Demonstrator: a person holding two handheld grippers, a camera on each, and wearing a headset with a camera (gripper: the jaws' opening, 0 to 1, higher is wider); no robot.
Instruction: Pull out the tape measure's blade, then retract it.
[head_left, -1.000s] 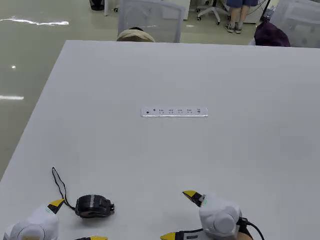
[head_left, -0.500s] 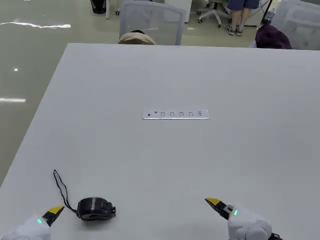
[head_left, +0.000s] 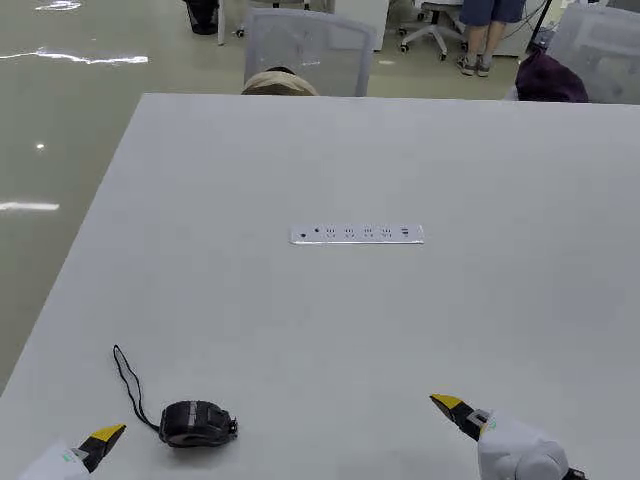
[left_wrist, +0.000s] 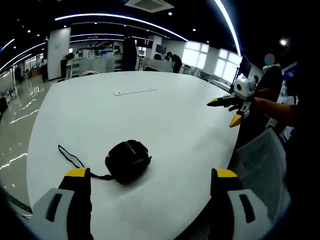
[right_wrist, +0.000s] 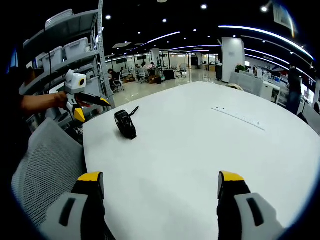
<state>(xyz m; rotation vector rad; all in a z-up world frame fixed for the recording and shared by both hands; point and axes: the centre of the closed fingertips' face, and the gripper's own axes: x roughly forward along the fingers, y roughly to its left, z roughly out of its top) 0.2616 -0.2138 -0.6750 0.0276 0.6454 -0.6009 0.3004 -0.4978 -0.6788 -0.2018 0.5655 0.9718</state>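
Black tape measure (left_wrist: 128, 161) just ahead of spread left tool (left_wrist: 151, 173); right tool (right_wrist: 160, 176) spread, well apart.

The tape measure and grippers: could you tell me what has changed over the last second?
The right gripper slid off to the right and the left gripper drew back toward the person; nothing was taken hold of. The tape measure and power strip stayed put.
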